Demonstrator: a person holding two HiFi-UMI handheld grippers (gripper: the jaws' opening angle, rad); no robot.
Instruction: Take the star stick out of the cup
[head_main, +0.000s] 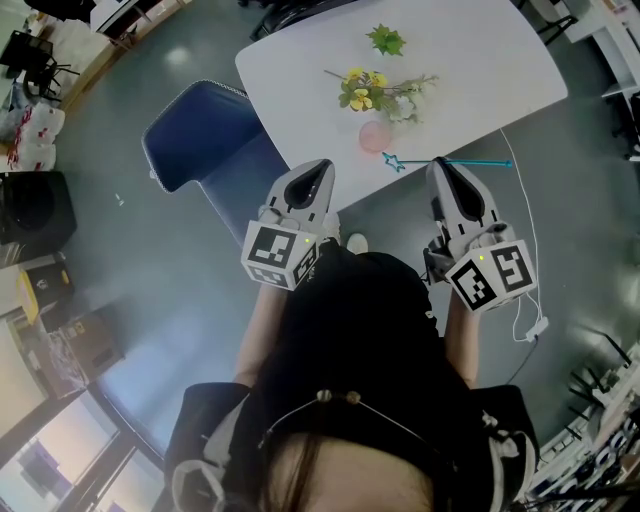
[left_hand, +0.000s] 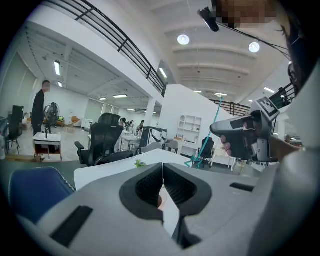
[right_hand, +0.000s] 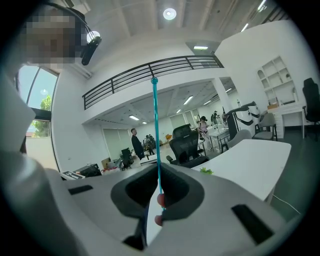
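Tabletop (head_main: 480, 70), white, fills the top of my head view. A blue chair (head_main: 200, 150) stands just beside its left corner. Below them, I hold both grippers up in front of me with their noses towards the table.

My left gripper (head_main: 316, 170) is over the floor near the chair. In the left gripper view its jaws are pressed together with nothing between them.

My right gripper (head_main: 441, 165) is near the table's front edge. In the right gripper view its jaws are clamped on the star stick (right_hand: 155, 125), whose thin teal shaft runs straight up out of the jaws.

On the table lies a spray of yellow and white flowers (head_main: 375, 92). The pink cup (head_main: 375, 136) stands just in front of it, near the edge.

From above, the star stick lies roughly level across the right gripper's tip. It is clear of the cup, with its star end just beside the cup's rim.

A small green sprig (head_main: 386, 40) lies farther back on the table.
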